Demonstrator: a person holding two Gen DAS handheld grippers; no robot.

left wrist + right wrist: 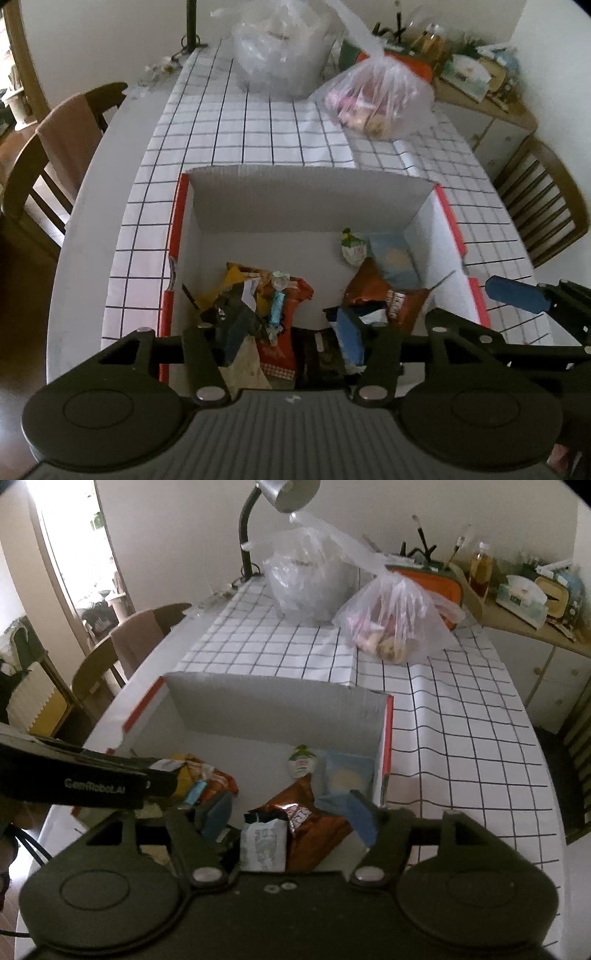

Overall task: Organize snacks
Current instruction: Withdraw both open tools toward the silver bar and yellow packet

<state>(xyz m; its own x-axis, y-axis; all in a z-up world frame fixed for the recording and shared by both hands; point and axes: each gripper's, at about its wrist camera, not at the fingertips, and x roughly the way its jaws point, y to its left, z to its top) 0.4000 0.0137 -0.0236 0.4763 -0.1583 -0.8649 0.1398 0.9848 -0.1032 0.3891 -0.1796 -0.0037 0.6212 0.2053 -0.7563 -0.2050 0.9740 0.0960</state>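
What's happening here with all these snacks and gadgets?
A person holds two handheld grippers over a white cardboard box on a checked tablecloth, sorting snack packets into it. Both the left gripper and the right gripper hover with jaws open, gripping nothing. A plastic bag of snacks waits behind.

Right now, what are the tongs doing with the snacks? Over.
Both tongs open, left, right, holding nothing. Snack packets piled inside the cardboard box. Two plastic bags on the table beyond; nothing blocking.
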